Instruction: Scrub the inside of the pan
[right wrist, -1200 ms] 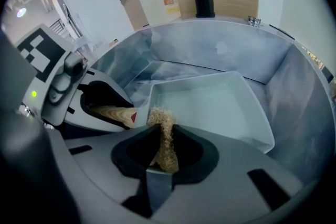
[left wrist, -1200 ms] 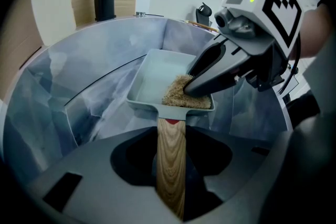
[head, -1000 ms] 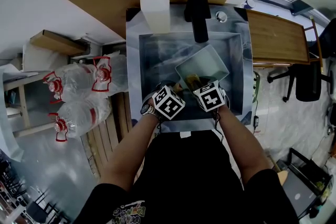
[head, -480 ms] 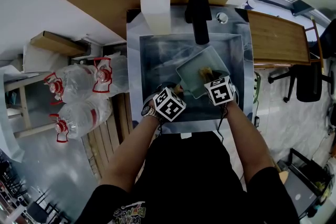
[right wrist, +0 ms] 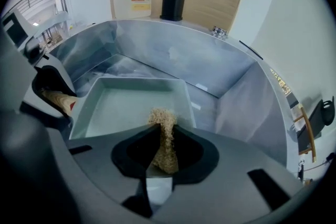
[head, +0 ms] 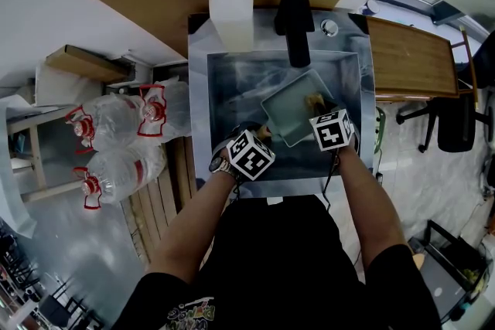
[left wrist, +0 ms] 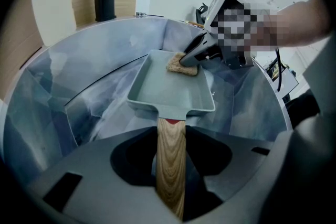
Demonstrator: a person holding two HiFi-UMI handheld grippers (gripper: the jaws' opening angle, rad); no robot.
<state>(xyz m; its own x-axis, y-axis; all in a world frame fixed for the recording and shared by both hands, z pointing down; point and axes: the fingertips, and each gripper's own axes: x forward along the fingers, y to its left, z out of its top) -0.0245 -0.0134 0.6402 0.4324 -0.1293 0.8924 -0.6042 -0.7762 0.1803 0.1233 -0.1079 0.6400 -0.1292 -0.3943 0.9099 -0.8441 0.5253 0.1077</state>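
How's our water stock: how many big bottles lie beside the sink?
3, all left of the sink in the head view: left bottle, right bottle, lower bottle. Others may be hidden.

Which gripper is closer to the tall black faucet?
Right. The right gripper, clamping a tan sponge, is at the grey-green pan's far corner, toward the black faucet; the left gripper holds the wooden handle, farther away.

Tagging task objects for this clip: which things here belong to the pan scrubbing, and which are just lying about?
In the job:
- pan
- sponge
- left gripper, shut on the pan's handle
- right gripper, shut on the sponge
- sink

Lying about:
- faucet
- jug
- water bottles
- table
- chair
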